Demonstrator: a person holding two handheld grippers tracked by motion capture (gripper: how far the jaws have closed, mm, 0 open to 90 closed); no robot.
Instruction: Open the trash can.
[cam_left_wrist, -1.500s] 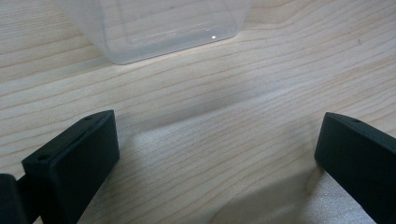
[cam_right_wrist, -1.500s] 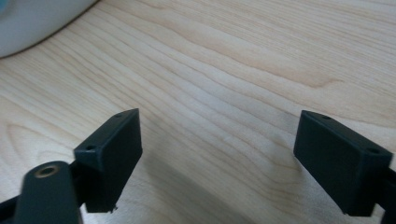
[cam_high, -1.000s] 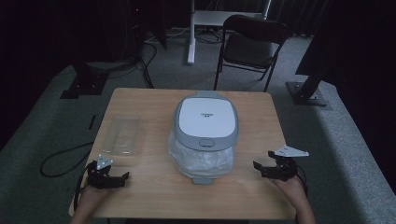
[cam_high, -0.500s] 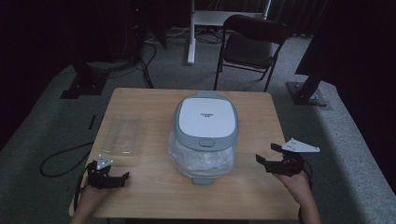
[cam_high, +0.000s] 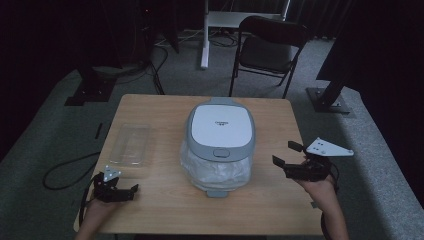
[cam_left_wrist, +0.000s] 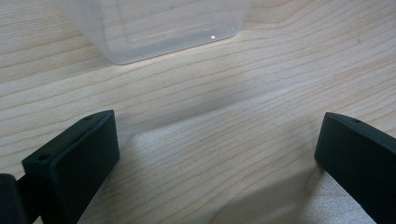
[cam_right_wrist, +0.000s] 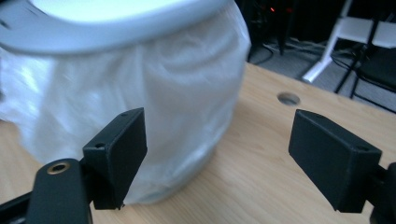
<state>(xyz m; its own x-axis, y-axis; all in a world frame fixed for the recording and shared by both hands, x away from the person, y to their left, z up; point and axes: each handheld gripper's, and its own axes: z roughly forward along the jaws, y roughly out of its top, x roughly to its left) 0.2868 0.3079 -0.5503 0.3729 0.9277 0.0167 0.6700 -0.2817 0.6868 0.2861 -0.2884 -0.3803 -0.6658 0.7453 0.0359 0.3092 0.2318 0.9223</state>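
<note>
Clearly the work centres on the lidded bin (cam_high: 220, 142), a white-and-grey flip-top can lined with a thin white plastic bag (cam_right_wrist: 154, 107), standing in the middle of the wooden tabletop (cam_high: 165, 210). Left of it lies a clear plastic tray (cam_high: 131, 144), flat and well apart from the bin. A round cable hole (cam_right_wrist: 288, 98) sits in the tabletop beyond the bin's right flank.

At the right near edge, the right gripper (cam_high: 288, 154) hangs above the wood, pointed toward the bin's side; its jaws stand wide, have just eased in slightly, and nothing is between them. At the near left, the left gripper (cam_high: 129, 191) rests low, jaws wide and empty, just short of the tray's near corner.

My judgement: the step is an approach to the bin. Done well, the right gripper should come in level and aim for something rigid, such as the grey lid rim or its front latch (cam_high: 221, 153), because the loose bag would slip. The left gripper could brace the opposite side.
</note>
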